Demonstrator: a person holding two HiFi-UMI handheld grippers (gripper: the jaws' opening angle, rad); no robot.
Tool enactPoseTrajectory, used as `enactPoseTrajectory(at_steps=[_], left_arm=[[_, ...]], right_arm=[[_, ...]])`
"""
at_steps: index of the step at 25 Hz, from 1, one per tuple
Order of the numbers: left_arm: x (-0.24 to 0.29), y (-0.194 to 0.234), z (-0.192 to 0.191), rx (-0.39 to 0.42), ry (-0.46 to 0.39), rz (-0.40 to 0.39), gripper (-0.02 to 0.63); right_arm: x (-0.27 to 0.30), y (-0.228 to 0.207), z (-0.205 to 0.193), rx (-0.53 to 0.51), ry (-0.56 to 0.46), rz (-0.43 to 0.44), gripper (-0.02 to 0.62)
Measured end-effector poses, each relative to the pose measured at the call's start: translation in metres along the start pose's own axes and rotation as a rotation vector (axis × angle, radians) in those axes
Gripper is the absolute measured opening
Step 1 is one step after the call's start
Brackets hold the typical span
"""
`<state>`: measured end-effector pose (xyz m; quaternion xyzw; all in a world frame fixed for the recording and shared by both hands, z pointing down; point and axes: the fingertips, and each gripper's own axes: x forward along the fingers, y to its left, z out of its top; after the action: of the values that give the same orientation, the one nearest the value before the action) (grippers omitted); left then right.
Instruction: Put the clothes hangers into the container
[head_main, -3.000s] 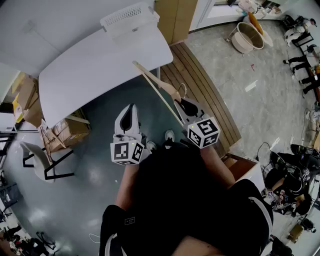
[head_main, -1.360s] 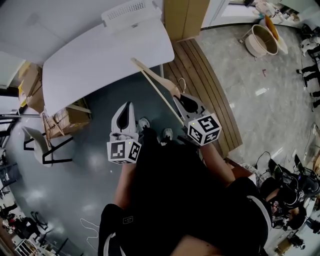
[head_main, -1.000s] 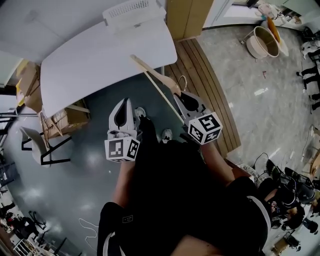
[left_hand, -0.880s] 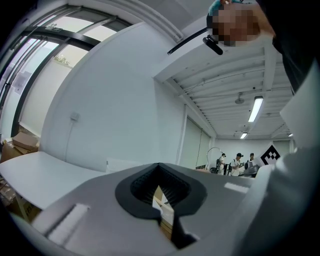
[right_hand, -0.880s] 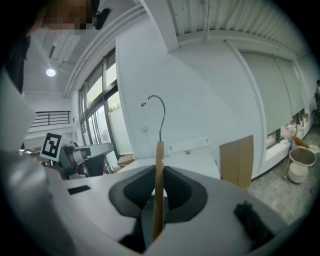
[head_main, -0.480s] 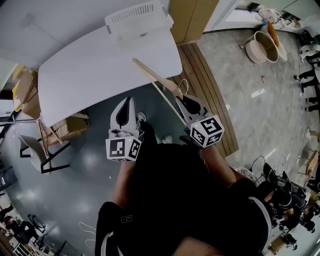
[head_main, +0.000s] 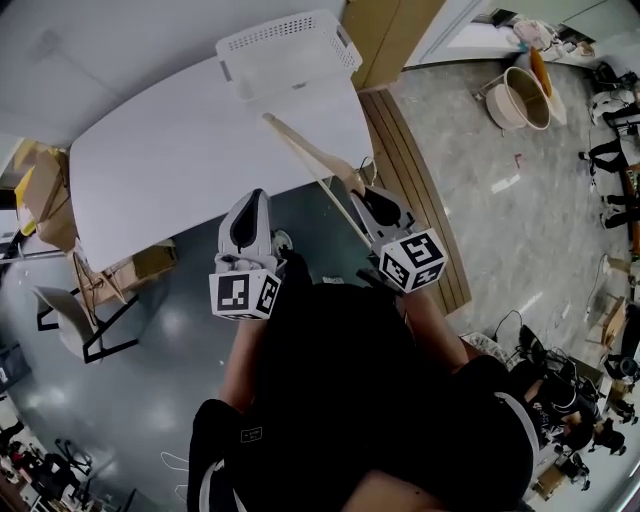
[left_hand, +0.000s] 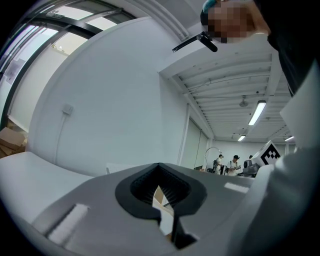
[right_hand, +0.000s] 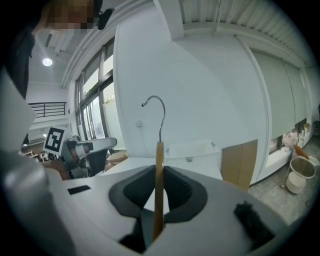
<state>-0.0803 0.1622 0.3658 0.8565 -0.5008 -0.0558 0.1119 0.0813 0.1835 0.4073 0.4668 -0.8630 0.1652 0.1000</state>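
Note:
A wooden clothes hanger (head_main: 318, 165) with a metal hook juts forward from my right gripper (head_main: 368, 202), which is shut on its lower end. In the right gripper view the hanger (right_hand: 159, 165) stands upright between the jaws of the right gripper (right_hand: 158, 202), with its hook (right_hand: 159, 107) at the top. The white perforated container (head_main: 285, 48) sits at the far edge of the white table (head_main: 170, 160), beyond the hanger's tip. The same container (right_hand: 192, 149) shows behind the hanger. My left gripper (head_main: 250, 205) hangs over the table's near edge, shut and holding nothing, as the left gripper (left_hand: 167, 212) confirms.
Cardboard boxes (head_main: 40, 195) and a chair (head_main: 70, 310) stand at the table's left end. A wooden panel (head_main: 385, 35) rises behind the table's right corner. A strip of wooden slats (head_main: 420, 215) runs along the floor on the right, with a round tub (head_main: 520, 95) further off.
The table and container have come lower and nearer in the head view as the person walks toward them. Both grippers keep their pose, and the hanger stays in the right one.

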Motion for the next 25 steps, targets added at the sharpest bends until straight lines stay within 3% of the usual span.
enactPoseTrajectory(at_steps=[12, 25], left_arm=[[0.044, 0.070, 0.022, 0.014, 0.004, -0.078, 0.006], [0.055, 0.111, 0.034, -0.027, -0.010, -0.067, 0.005]], right_arm=[[0.074, 0.003, 0.030, -0.012, 0.009, -0.039, 0.061], [0.106, 0.006, 0.062, -0.043, -0.011, -0.043, 0.061]])
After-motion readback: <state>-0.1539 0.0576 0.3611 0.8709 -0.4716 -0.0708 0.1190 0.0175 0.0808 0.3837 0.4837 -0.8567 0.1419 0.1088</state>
